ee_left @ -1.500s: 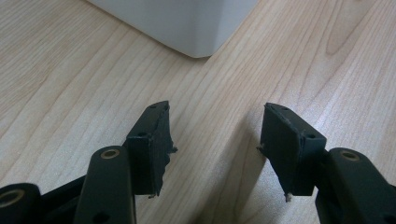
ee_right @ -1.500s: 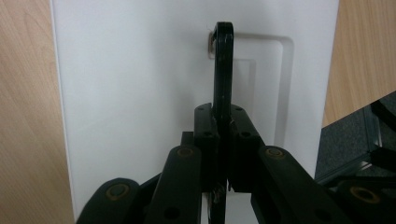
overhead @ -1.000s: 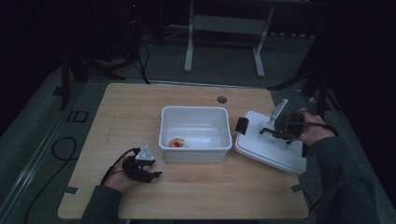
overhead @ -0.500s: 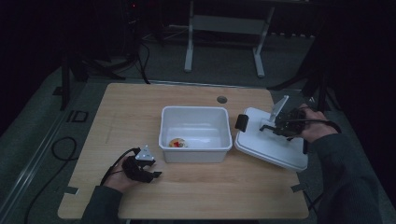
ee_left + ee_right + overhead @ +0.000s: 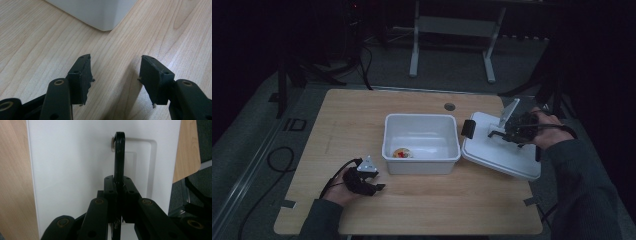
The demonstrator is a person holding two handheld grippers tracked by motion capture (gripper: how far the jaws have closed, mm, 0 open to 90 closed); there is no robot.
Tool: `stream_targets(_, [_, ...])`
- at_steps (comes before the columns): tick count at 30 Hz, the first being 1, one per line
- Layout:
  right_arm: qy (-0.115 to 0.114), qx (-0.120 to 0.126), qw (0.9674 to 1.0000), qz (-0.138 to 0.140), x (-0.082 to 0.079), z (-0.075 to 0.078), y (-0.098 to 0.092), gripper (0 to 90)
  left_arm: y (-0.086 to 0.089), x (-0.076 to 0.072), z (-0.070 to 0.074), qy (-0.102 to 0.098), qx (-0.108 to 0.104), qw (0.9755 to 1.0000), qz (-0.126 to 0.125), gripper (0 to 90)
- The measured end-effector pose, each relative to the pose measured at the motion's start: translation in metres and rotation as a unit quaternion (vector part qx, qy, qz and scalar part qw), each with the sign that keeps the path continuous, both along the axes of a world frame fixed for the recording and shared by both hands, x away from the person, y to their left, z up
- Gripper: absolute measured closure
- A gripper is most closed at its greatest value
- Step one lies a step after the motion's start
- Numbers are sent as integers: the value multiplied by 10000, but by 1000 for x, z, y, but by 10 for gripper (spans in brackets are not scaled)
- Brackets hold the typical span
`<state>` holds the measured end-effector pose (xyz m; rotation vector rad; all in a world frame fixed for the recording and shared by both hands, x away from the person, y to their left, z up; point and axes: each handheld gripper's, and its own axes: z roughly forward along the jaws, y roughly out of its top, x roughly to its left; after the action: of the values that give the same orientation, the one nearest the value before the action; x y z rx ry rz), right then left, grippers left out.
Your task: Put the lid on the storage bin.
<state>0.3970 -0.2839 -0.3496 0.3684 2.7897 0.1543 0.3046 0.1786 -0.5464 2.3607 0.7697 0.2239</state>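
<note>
At the counter's (image 5: pixel 362 120) right edge, the right tool (image 5: pixel 119 185) clamps the white lid's (image 5: pixel 499 150) black handle (image 5: pixel 119 152); lifting level should seat it squarely on the bin (image 5: pixel 422 144). Left tool (image 5: pixel 115 75) rests open.

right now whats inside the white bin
In the white bin a small red and yellow thing lies near its front left corner; its front wall hides the floor just behind it.

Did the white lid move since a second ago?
Yes, a little. The white lid, held by its black handle in the right gripper, now lies nearer the white bin, its left end closer to the bin's right wall.
</note>
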Motion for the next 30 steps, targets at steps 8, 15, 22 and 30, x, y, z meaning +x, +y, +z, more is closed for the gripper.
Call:
stream_targets(8, [-8,-29,10000,42,0,6,1,843,1,0,0,19,-6,10000,-4,432])
stream_targets(15, [-48,-39,10000,73,-1,13,2,844,1,0,0,22,-12,10000,-1,432])
stream_targets(22, [-111,-45,9999,114,-3,20,5,844,1,0,0,29,-18,10000,1,432])
stream_targets(30, [-132,0,9997,192,-3,24,12,844,1,0,0,28,-26,10000,-4,432])
